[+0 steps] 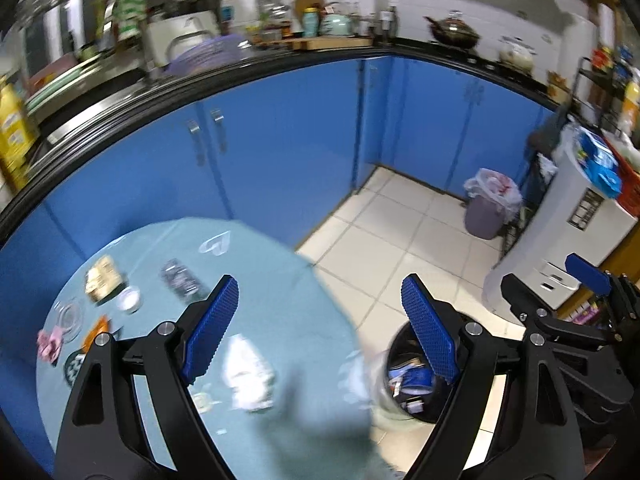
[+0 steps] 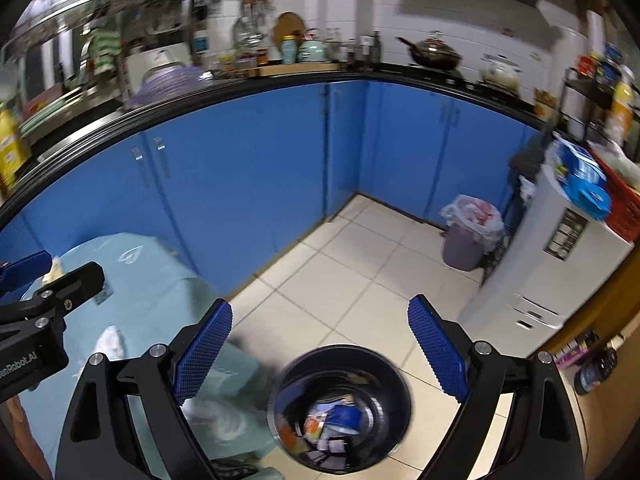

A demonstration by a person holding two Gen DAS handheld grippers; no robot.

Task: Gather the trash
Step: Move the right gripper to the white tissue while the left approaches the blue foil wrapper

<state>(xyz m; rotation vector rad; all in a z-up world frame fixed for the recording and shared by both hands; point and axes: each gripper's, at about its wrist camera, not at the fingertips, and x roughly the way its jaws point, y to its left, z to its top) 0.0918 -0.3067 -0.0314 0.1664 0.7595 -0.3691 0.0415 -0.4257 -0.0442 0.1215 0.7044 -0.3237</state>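
Trash [image 1: 249,376] scattered on teal-covered table [image 1: 280,280], more inside black bin [image 2: 340,406] on floor just right of it. Left gripper [image 1: 320,328] and right gripper [image 2: 320,352] gaping, both empty.

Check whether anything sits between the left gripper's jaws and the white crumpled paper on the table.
Nothing visible does. The left gripper has its jaws open and empty, and the white crumpled paper lies on the teal tablecloth just past the left-hand jaw, with only bare cloth around it. The view is motion-blurred, so small scraps could be missed.
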